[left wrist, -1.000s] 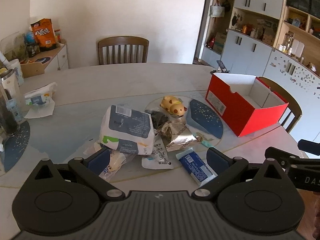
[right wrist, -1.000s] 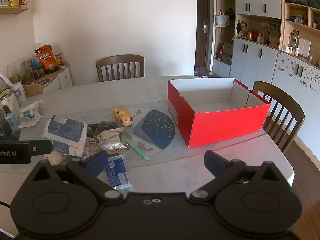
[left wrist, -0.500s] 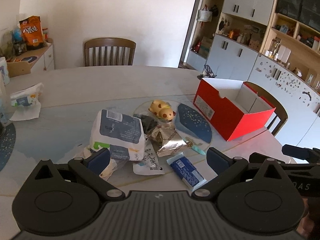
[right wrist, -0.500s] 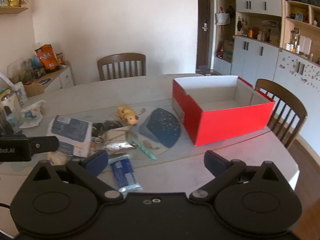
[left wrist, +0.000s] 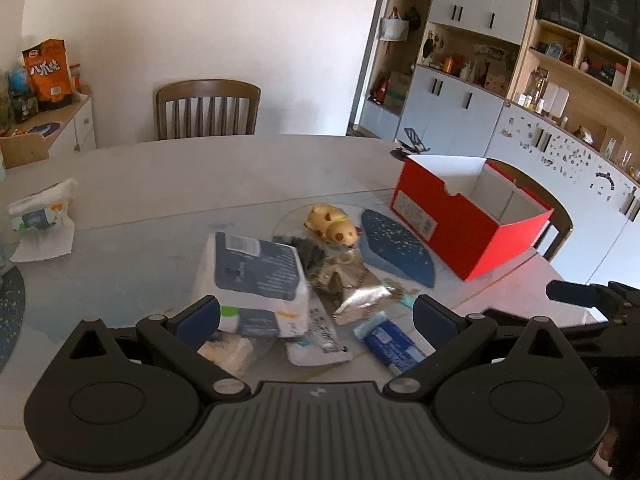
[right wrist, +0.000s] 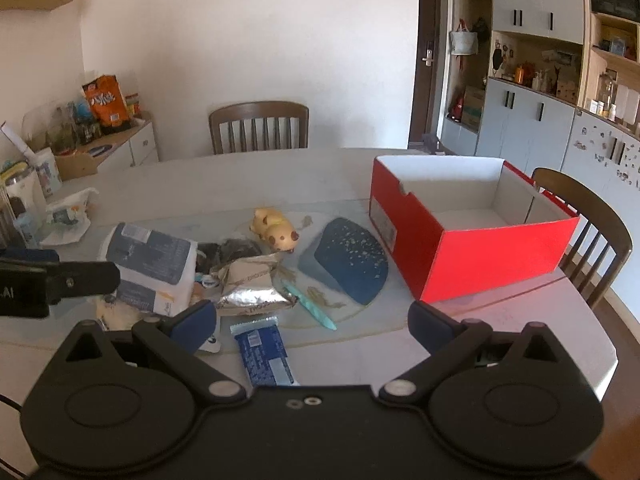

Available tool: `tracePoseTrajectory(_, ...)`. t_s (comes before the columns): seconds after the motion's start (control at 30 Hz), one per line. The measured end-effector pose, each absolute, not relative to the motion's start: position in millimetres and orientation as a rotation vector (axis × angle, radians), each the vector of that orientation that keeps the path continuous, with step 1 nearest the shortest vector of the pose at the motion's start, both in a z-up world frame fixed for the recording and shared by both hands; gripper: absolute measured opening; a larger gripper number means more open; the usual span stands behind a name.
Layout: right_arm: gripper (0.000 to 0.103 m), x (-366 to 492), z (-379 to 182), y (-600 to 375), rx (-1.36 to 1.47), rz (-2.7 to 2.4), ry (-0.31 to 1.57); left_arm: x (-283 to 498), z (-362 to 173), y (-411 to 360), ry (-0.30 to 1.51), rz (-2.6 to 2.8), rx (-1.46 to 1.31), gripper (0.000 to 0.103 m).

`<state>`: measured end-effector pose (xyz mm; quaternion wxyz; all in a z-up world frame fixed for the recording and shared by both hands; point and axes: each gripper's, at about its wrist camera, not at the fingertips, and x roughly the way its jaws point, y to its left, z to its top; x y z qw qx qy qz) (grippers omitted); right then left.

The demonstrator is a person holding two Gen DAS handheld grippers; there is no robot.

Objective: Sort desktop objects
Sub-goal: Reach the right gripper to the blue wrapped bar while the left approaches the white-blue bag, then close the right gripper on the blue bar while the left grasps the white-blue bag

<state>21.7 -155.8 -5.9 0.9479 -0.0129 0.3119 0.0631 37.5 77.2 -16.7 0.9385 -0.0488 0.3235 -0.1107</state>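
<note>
Sorting looks unstarted: the red box (right wrist: 472,236) at the desk's right edge is empty. The clutter, including the blue packet (right wrist: 262,354) and yellow toy (right wrist: 275,229), sits mid-desk. Left tool (left wrist: 316,316) and right tool (right wrist: 310,326) are both released, holding nothing.

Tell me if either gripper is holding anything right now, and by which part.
Nothing is held. The left gripper and the right gripper both stand open above the table, with no item between their fingers.
</note>
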Motion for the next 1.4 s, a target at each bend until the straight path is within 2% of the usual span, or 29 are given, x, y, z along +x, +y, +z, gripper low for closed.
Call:
tracePoseTrajectory(0.53,0.096,34.6,-48.5,-122.7,-0.099,0.145,0.698,84.8,-43.2,117.5,0.646,-0.187,-0.048,0.103)
tracePoseTrajectory(0.7,0.088,48.6,-70.8,-114.9,-0.147,0.167,0.750,96.9,-53.4,117.5,0.653,-0.200,-0.046,0.103)
tracePoseTrajectory(1.1,0.080,75.2,-95.4,-119.0,-0.178,0.289,0.800,118.1,-64.0,111.2,0.685,-0.143,-0.048,0.101)
tracePoseTrajectory(1.17,0.079,78.9,-97.2,-120.1,-0.186,0.306,0.807,119.6,-64.6,109.2,0.691,-0.135,-0.048,0.097)
tracePoseTrajectory(1.2,0.077,80.3,-97.6,-120.8,-0.188,0.314,0.810,120.7,-65.0,108.3,0.697,-0.134,-0.047,0.092)
tracePoseTrajectory(1.3,0.074,84.6,-100.0,-123.9,-0.186,0.333,0.822,122.7,-66.6,106.7,0.708,-0.119,-0.046,0.090)
tracePoseTrajectory(1.4,0.070,87.2,-103.1,-125.5,-0.190,0.346,0.836,124.2,-67.8,106.2,0.719,-0.118,-0.049,0.077)
